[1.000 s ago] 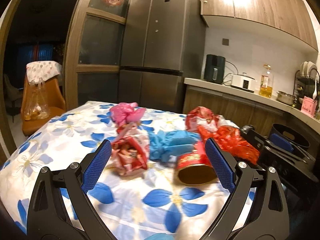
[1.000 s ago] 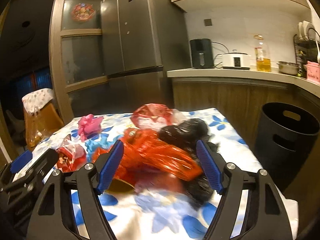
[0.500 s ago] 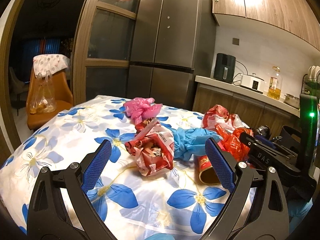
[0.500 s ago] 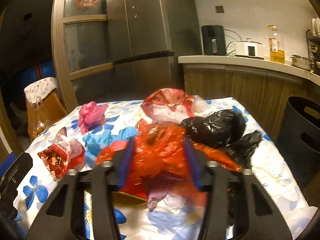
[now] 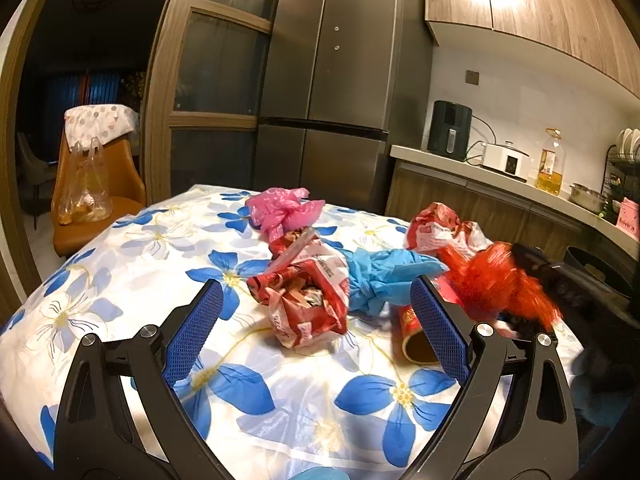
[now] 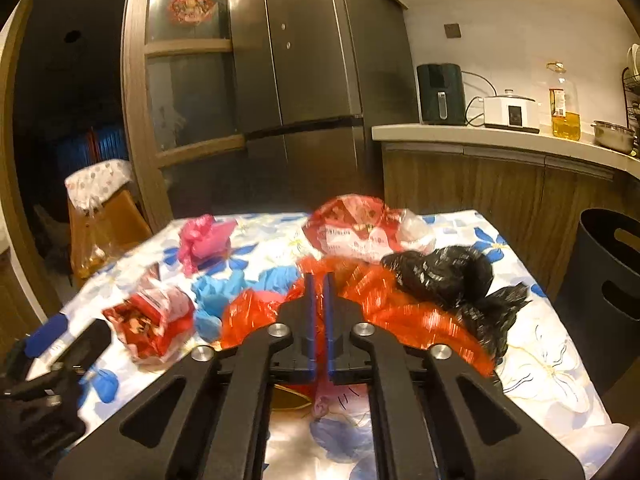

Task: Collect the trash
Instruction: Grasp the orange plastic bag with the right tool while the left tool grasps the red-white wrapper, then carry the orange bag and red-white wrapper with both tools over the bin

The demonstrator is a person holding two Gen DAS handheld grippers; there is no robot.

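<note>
A: Trash covers the flowered tablecloth (image 5: pixel 132 268). From the left wrist view I count a pink bag (image 5: pixel 285 211), a torn red-and-white wrapper (image 5: pixel 308 304), a blue glove (image 5: pixel 384 276), a red can (image 5: pixel 414 334) on its side, a second printed wrapper (image 5: pixel 444 228) at the back and an orange-red bag (image 5: pixel 496 280). The left gripper (image 5: pixel 316 336) hangs just above the cloth with its jaws spread wide and nothing between them; the torn wrapper lies just ahead of it.

B: And from the right wrist view?

A: The right gripper (image 6: pixel 319 312) is clamped tight on a fold of the orange-red bag (image 6: pixel 400 308), pads pinching the thin plastic. That bag looks lifted a little, though it is blurred, so I would not swear to it. A black bag (image 6: pixel 444 276) sits just beside it, touching its edge.

B: How far along is the job?

A: Barely begun, I judge. The dark bin (image 6: pixel 612 280) stands off the table's right side, and I cannot see inside it. Only one piece is gripped; everything else is on the table and remains to be carried over.
</note>
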